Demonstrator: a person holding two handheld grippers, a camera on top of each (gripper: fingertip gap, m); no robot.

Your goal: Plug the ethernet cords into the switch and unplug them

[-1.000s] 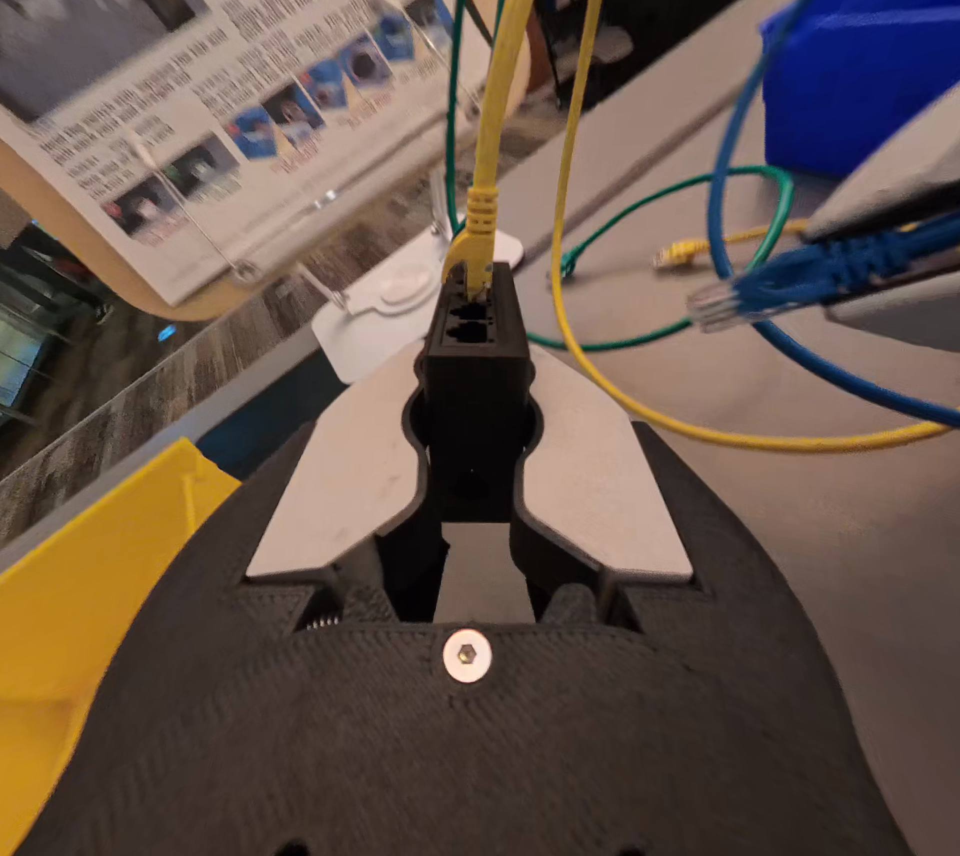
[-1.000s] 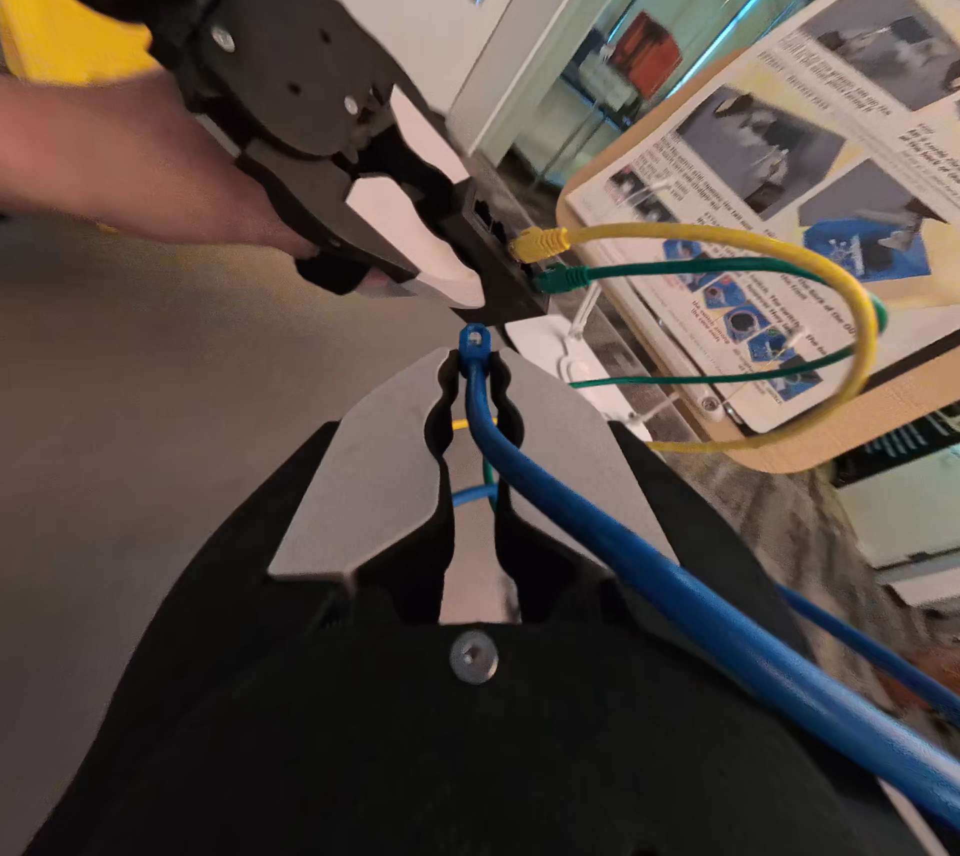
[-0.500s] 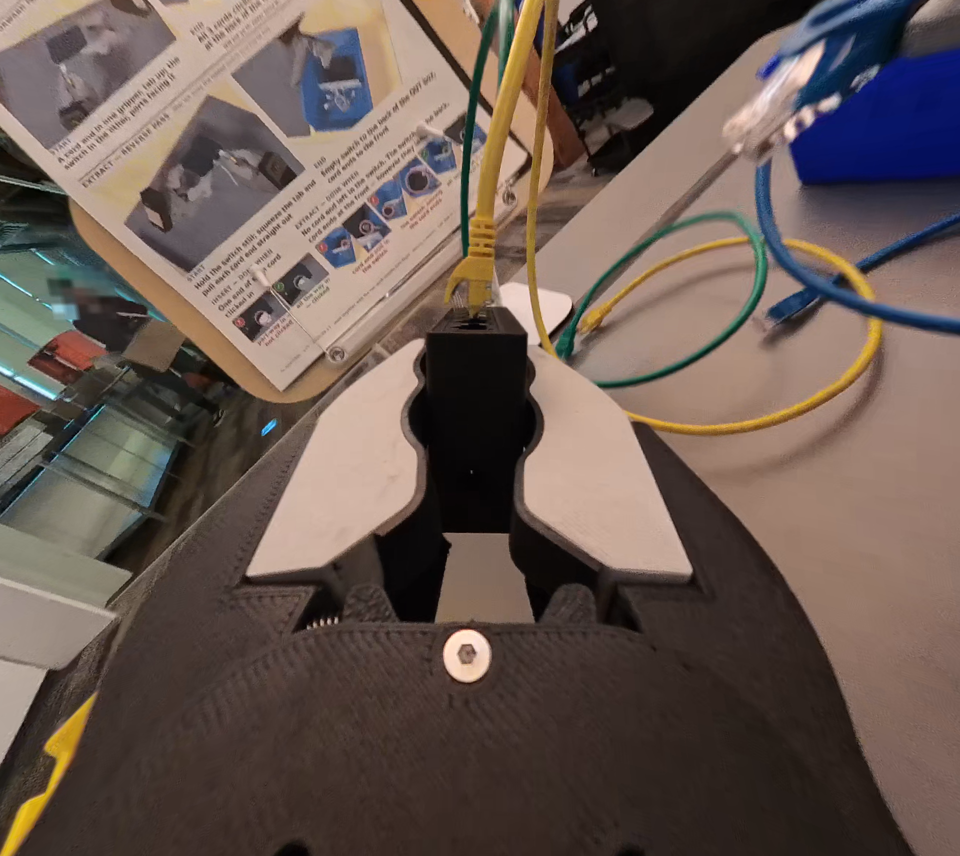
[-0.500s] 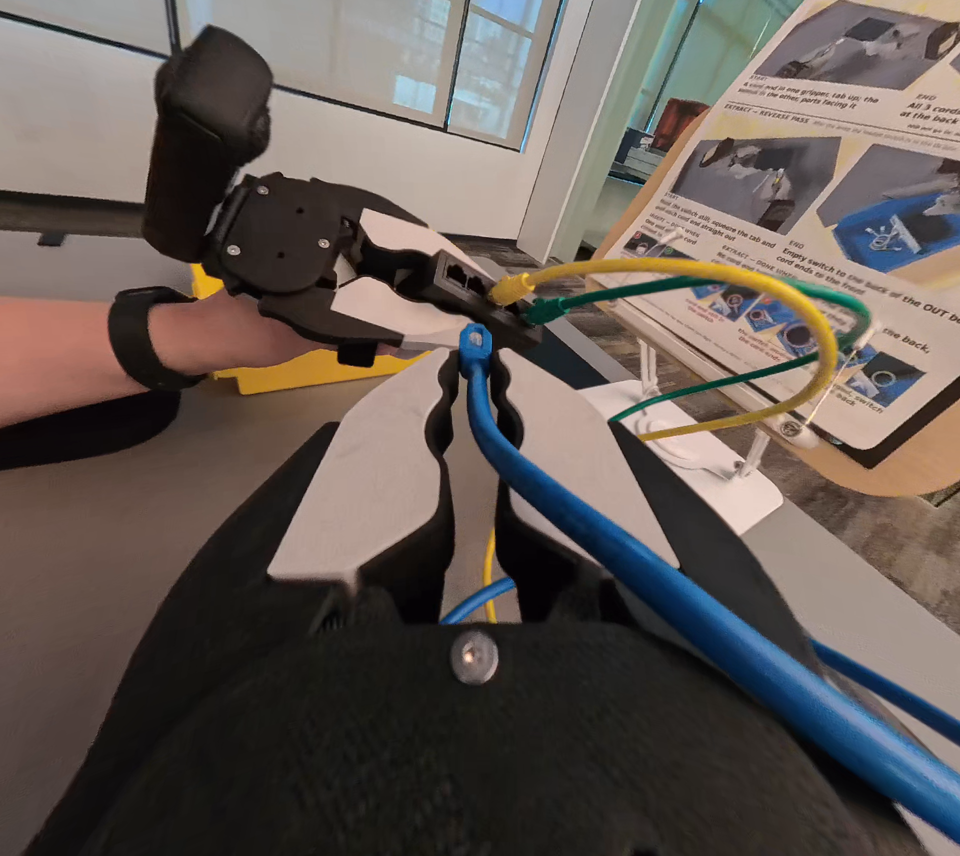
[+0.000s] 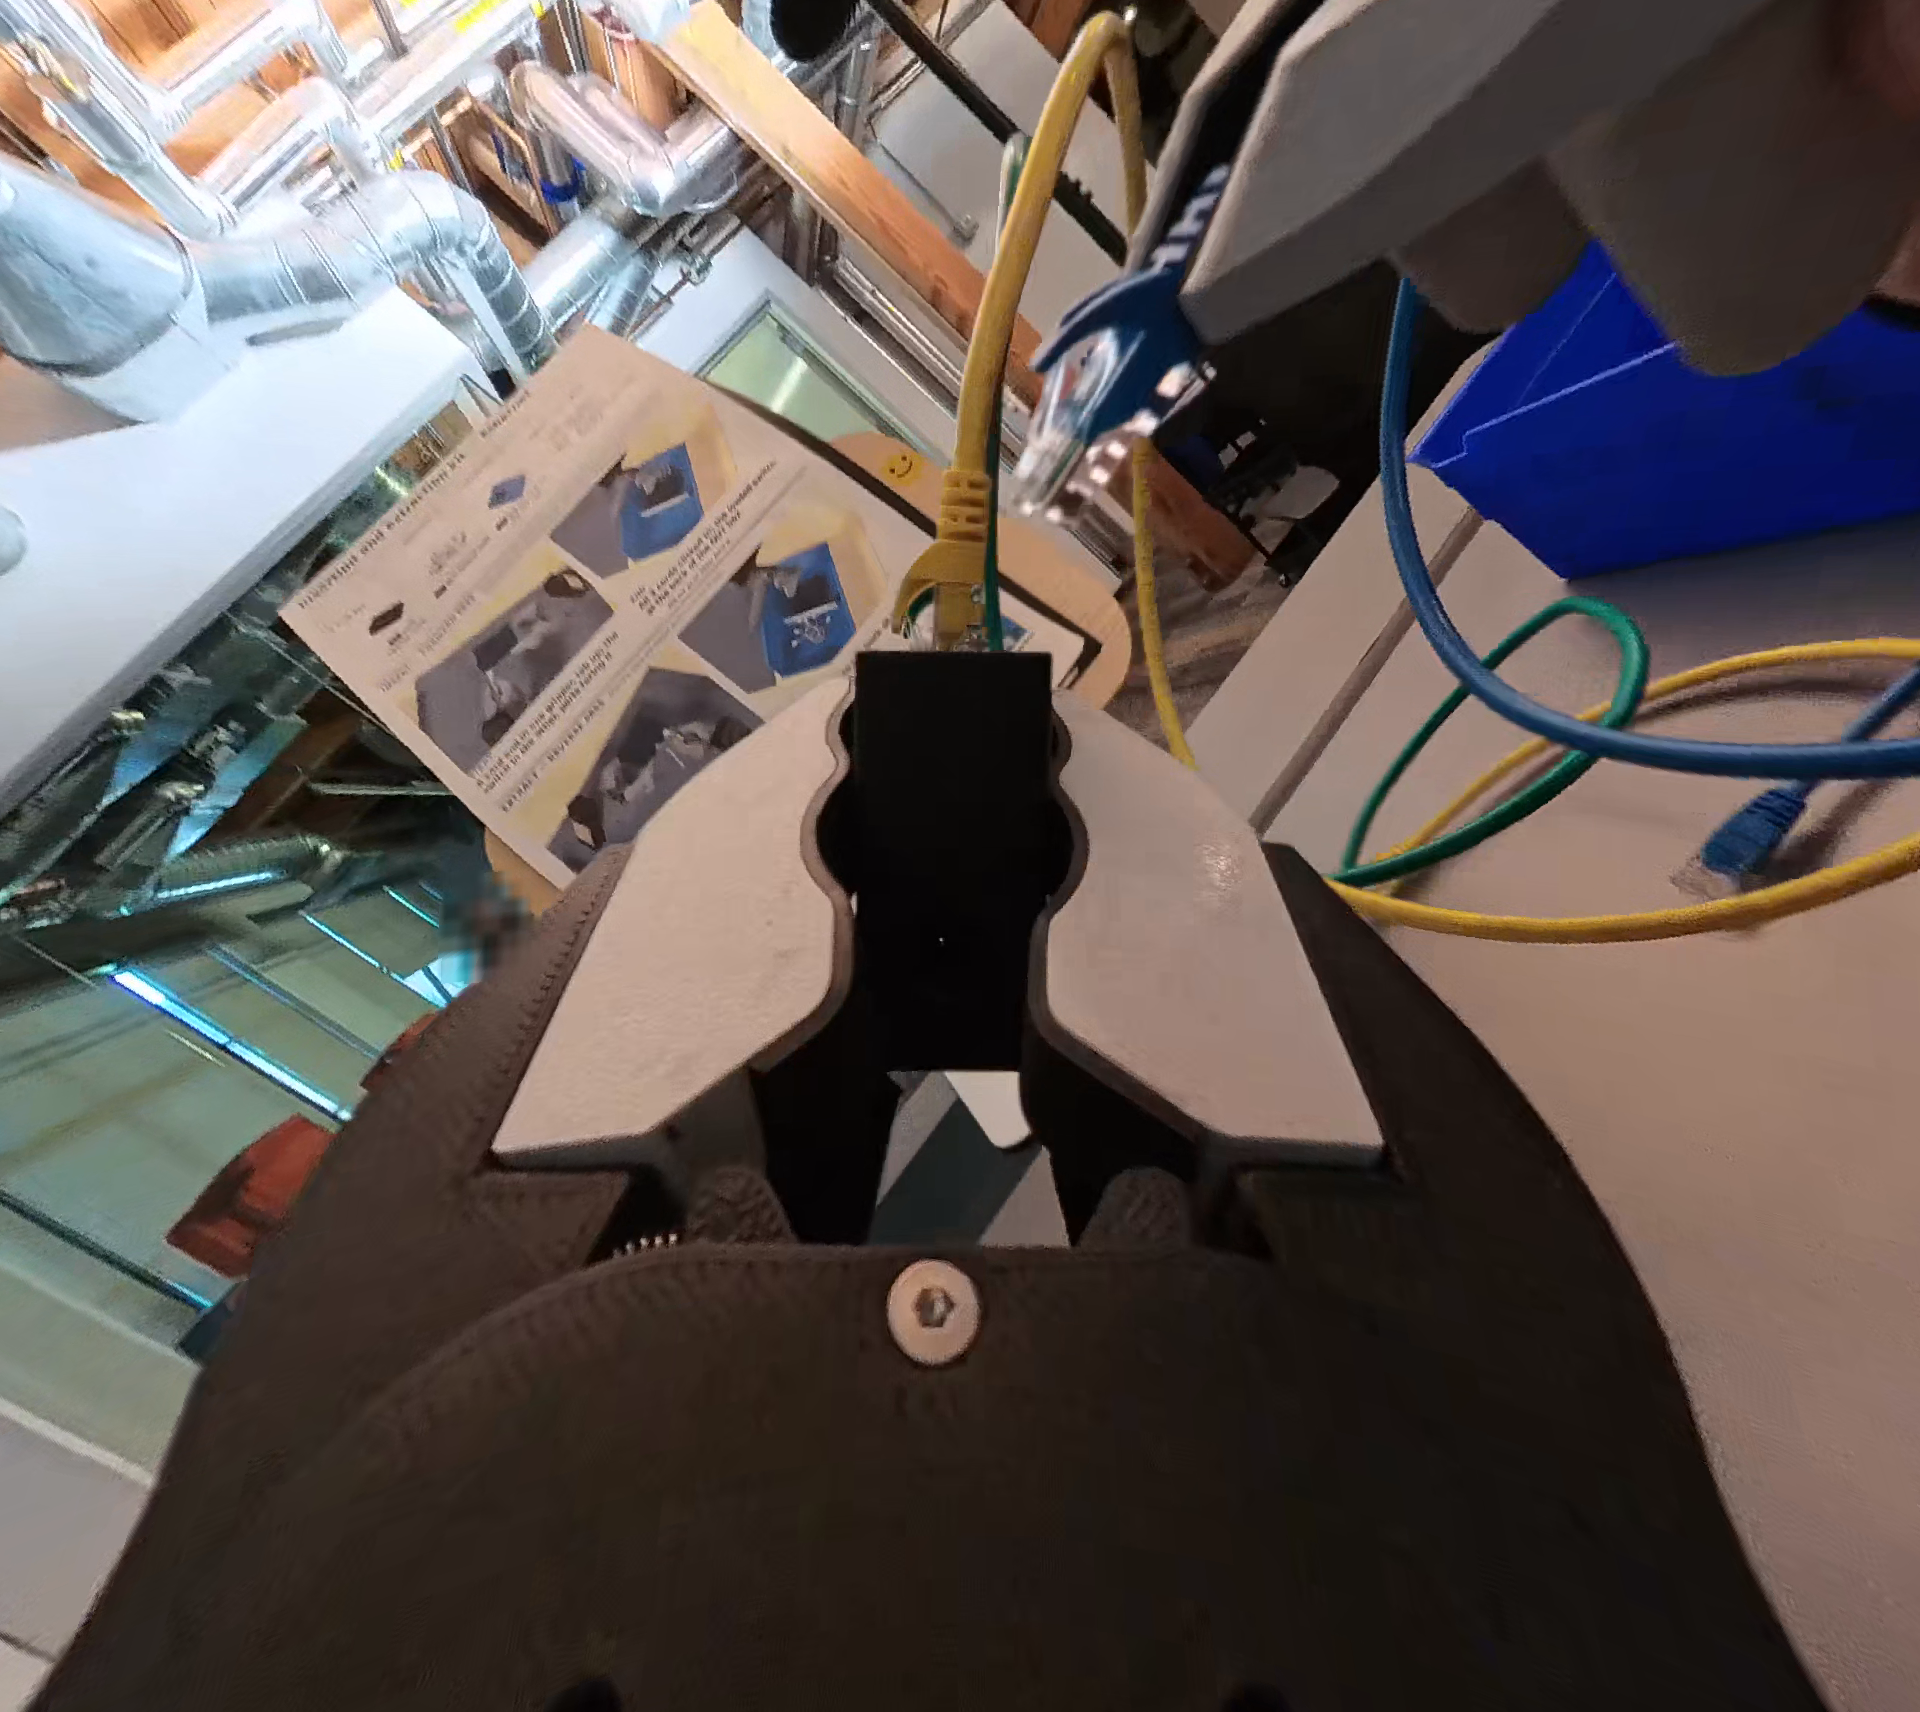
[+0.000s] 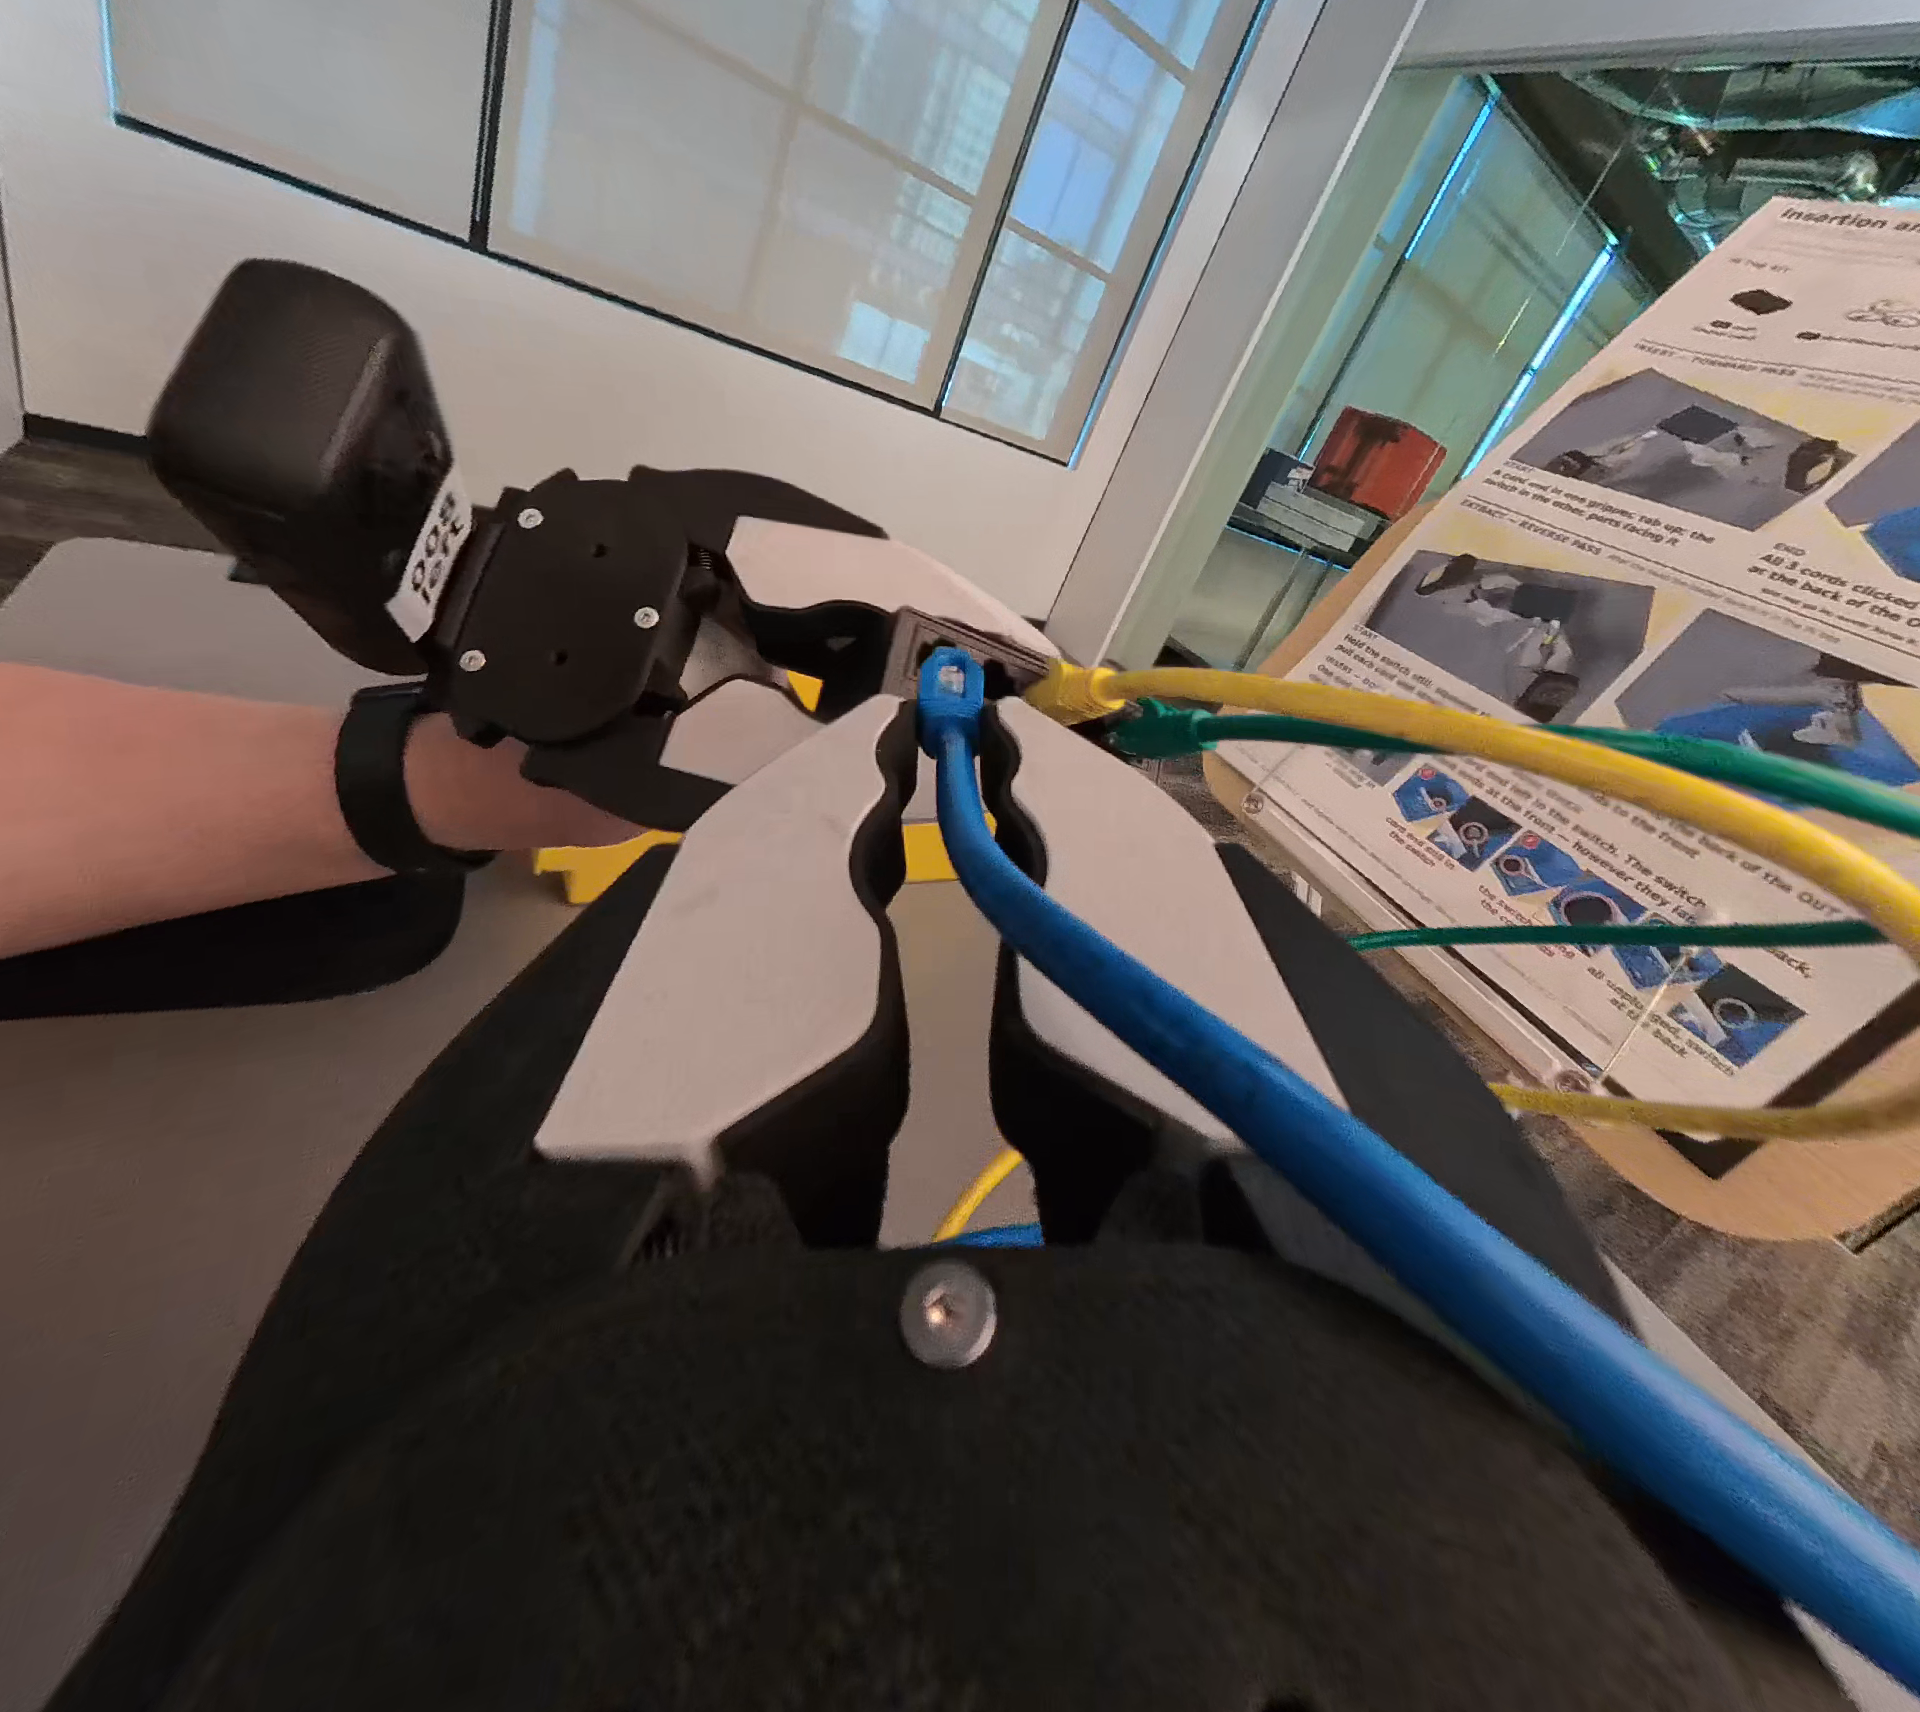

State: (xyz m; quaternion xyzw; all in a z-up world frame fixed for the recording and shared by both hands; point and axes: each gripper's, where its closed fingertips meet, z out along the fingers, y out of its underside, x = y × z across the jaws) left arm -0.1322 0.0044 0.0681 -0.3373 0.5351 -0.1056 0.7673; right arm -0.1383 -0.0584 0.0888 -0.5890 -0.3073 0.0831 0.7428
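Worktop (image 5: pixel 1558 1143): grey, carries loose loops of cord, blue bin (image 5: pixel 1683 457) at far edge.
Left gripper (image 5: pixel 948 789): clamped on black switch (image 5: pixel 948 831), raised off worktop.
Yellow cord (image 6: pixel 1081 688) and green cord (image 6: pixel 1153 727): plugged into switch.
Right gripper (image 6: pixel 951 727): clamped on blue cord (image 6: pixel 948 696), plug just beside switch ports.
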